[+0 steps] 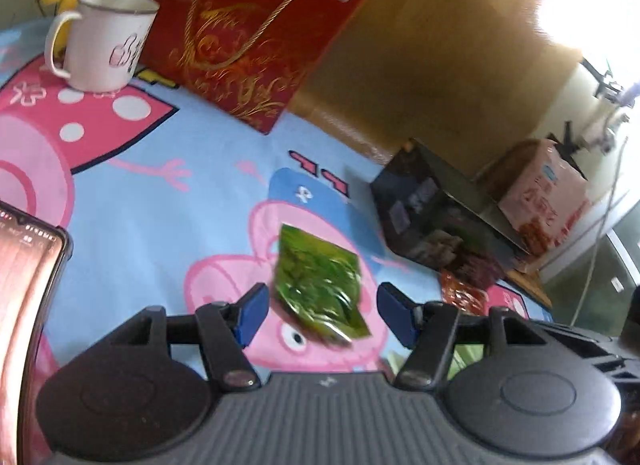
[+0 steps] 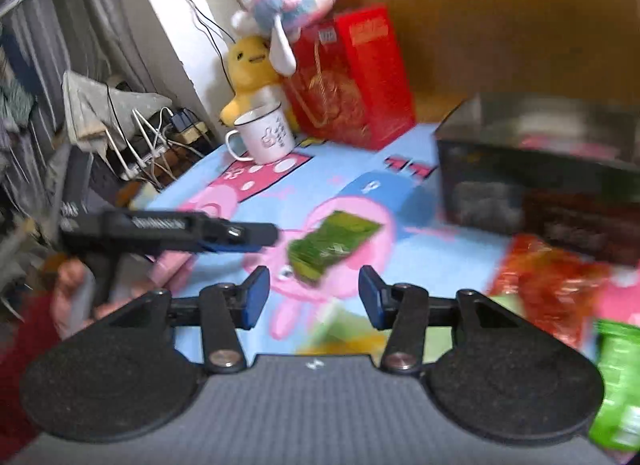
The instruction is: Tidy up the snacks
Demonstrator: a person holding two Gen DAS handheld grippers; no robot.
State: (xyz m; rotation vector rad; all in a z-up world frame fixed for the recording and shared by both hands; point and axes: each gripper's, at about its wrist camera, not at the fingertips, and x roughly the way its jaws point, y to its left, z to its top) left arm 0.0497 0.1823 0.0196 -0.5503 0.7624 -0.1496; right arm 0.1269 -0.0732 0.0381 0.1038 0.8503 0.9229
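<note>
A green snack packet lies on the cartoon-print cloth, just beyond my open left gripper, between its blue pads. In the right wrist view the same green packet lies ahead of my open, empty right gripper, and the left gripper's fingers reach toward it from the left. A dark box holding snacks stands at the right; it also shows in the right wrist view. A red-orange snack bag and another green packet lie at the right.
A white mug, a red gift bag and a yellow plush stand at the back. A phone is at the left edge. A pink carton sits behind the dark box. Cables hang off the table's left side.
</note>
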